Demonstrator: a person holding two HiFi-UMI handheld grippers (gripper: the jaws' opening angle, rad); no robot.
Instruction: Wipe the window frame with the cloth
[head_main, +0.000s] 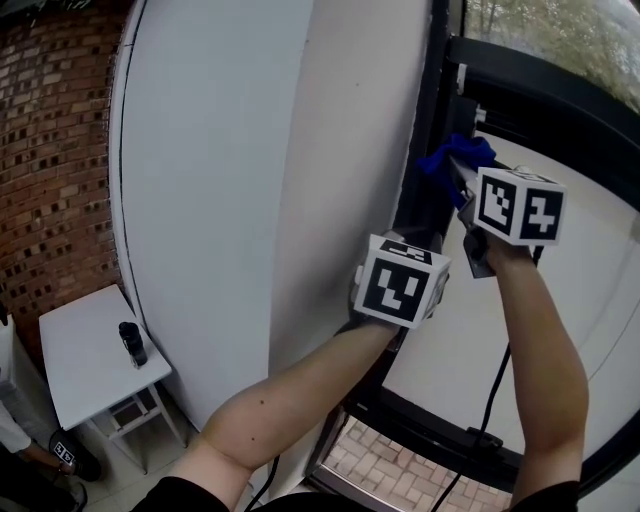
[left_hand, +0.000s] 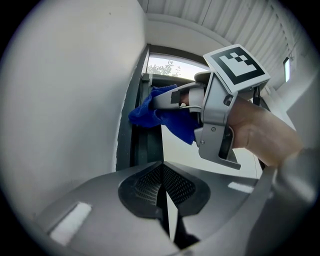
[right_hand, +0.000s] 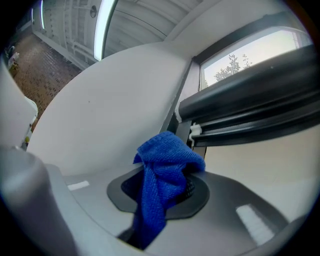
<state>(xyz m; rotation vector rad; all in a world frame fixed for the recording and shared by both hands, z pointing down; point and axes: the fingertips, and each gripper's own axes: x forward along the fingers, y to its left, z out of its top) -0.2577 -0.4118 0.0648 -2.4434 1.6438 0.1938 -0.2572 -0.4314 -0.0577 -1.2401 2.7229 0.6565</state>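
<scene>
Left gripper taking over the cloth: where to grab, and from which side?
Probably the loose tail of the cloth hanging under the right gripper. Come up from below: the bunched end is at the frame with no room there, and the left gripper, shut and empty, sits beneath the tail.

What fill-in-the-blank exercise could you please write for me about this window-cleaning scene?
1. The cloth held in the right tongs is ____ in colour.
2. The left tongs are ____ and hold nothing.
3. The wall at the head view's left edge is built of ____.

Missing words: blue; shut; brick.
</scene>
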